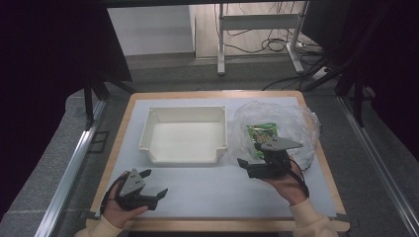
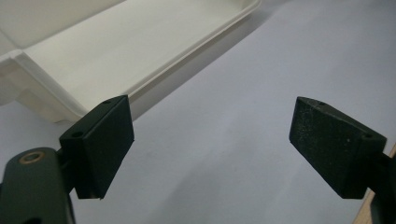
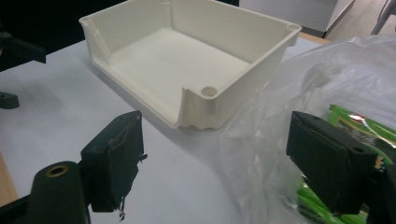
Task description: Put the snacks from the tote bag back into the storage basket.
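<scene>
I see the white bin (image 1: 184, 134) at frame centre on the desk (image 1: 222, 197), a clear bag (image 1: 276, 131) with green packets (image 1: 263, 132) just right of it. My right hand-held gripper (image 1: 250, 154) gapes wide at the bag's near edge; my left hand-held gripper (image 1: 154, 183), lower left, gapes too, empty.

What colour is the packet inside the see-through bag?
The packet in the clear crinkly plastic bag is bright green, clearest in the right gripper view.
</scene>
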